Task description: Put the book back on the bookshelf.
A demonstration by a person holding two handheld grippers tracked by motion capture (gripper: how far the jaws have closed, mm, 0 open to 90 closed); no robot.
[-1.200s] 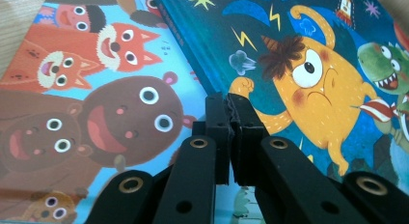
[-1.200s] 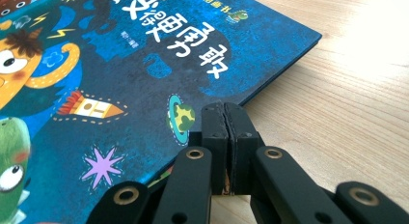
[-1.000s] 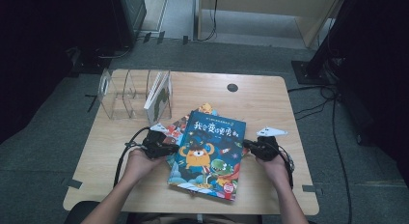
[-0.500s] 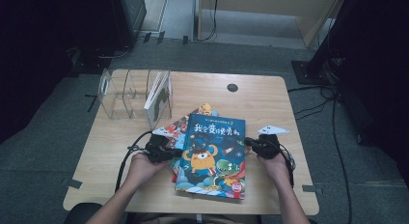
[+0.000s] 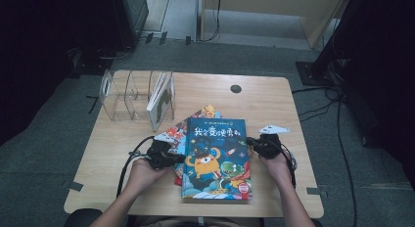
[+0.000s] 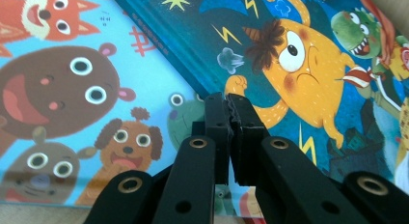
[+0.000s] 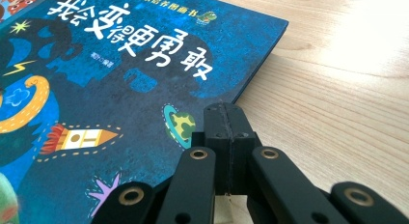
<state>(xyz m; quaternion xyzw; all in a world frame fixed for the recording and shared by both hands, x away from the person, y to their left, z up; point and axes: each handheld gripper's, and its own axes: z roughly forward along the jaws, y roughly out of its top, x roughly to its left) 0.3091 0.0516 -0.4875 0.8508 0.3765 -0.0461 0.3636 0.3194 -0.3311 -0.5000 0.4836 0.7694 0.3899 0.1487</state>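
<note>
A dark blue picture book (image 5: 215, 158) with an orange monster on its cover lies squared on top of a fanned stack near the table's front edge. My left gripper (image 5: 178, 159) lies at its left edge. In the left gripper view the gripper (image 6: 226, 101) rests over the spine between the blue book (image 6: 308, 64) and a light blue animal book (image 6: 72, 89). Its jaws have just been opening a sliver, with nothing between them. My right gripper (image 5: 249, 141) is shut against the book's right edge, and its tip (image 7: 224, 110) touches the cover (image 7: 120, 89).
A clear acrylic rack (image 5: 127, 92) stands at the back left with one book (image 5: 160, 97) upright in its right slot. More books (image 5: 209, 111) poke out from under the blue one. Bare wood (image 7: 337, 113) runs right of the stack, and a cable hole (image 5: 236, 88) sits at the back.
The blue book has turned from a tilt to lie square with the table edge and slid slightly toward the person. Both hands shifted a little with it.
</note>
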